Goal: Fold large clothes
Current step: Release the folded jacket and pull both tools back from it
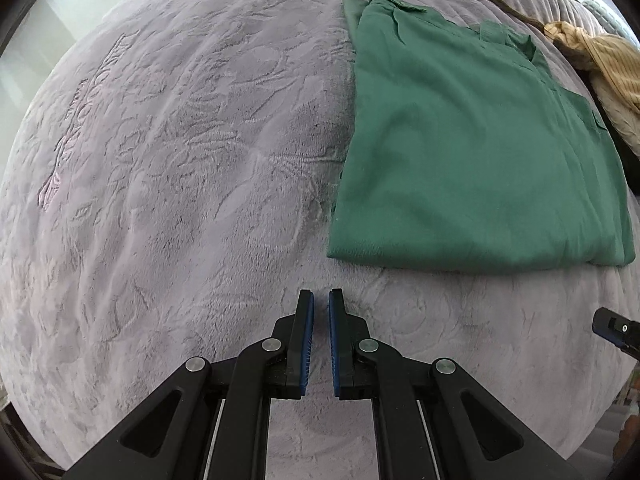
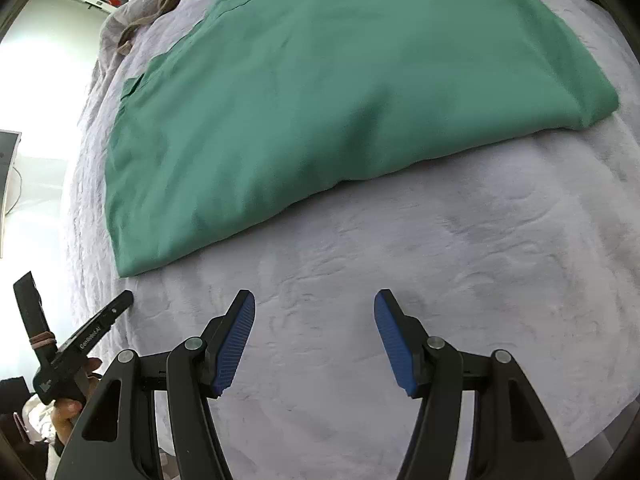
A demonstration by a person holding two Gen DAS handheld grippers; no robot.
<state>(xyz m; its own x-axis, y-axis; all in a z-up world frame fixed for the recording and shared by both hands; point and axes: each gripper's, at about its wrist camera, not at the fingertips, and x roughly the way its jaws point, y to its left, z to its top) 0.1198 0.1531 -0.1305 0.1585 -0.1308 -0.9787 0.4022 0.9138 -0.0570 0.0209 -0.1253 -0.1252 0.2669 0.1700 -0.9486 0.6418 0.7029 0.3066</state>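
hovering over lilac plush blanket (image 1: 180, 200), both grippers empty. left gripper (image 1: 321, 300) fingers clenched, nothing between them. right gripper (image 2: 315, 304) fingers spread wide, released. folded green shirt (image 2: 320, 92) lies flat on blanket just ahead of both, apart from fingertips.

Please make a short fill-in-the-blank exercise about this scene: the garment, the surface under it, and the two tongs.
1. The folded garment is ____ in colour.
2. It lies on a pale purple ____ with an embossed pattern.
3. The left tongs are shut and hold ____.
4. The right tongs are ____, with only the blanket between their pads.

Missing words: green; blanket; nothing; open
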